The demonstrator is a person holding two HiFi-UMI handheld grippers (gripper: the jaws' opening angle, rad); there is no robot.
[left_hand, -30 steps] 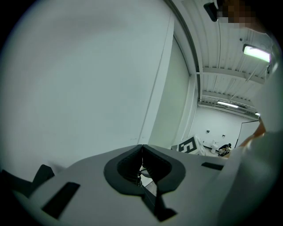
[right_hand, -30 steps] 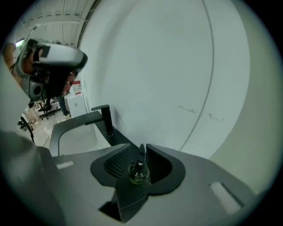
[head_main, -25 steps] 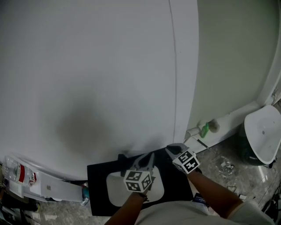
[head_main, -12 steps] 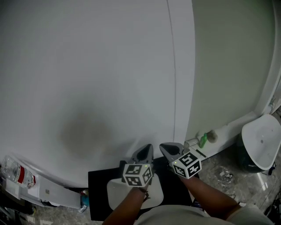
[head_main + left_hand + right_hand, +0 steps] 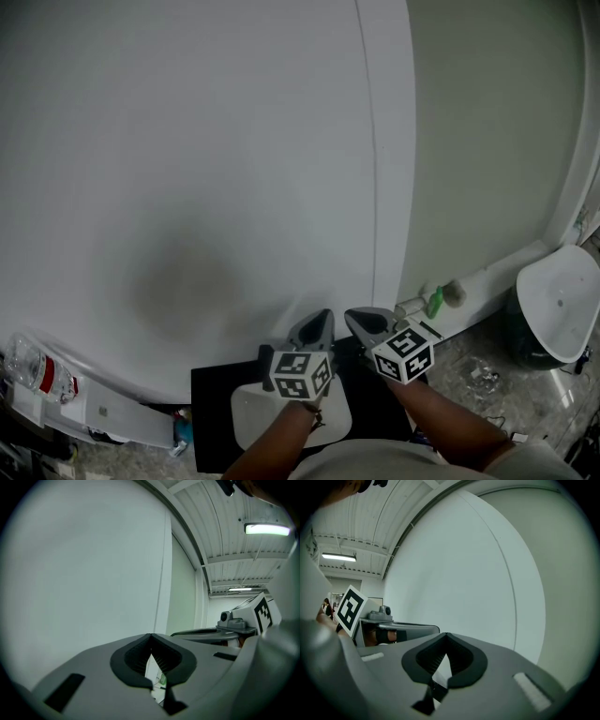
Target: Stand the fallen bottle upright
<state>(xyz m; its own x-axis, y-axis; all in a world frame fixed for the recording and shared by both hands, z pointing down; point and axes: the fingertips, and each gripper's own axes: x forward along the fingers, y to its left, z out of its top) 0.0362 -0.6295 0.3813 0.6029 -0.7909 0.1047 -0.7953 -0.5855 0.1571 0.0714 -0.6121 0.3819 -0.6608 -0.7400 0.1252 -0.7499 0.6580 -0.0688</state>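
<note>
Pale wall [image 5: 187, 141] over speckled floor [image 5: 487, 361], black mat [image 5: 211, 412]; bottle [image 5: 36, 371] low at left.

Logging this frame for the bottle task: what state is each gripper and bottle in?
left gripper: shut, empty.
right gripper: shut, empty.
clear bottle: appears to lie on its side, untouched.
green bottle: upright, by the baseboard.

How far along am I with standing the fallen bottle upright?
Done: nothing I can confirm. In hand: nothing; the left tongs and right tongs are both shut and empty, facing the white wall. Left: the clear plastic bottle with a red label at the lower left appears to lie on its side, untouched, so gripping and standing it remain.
</note>
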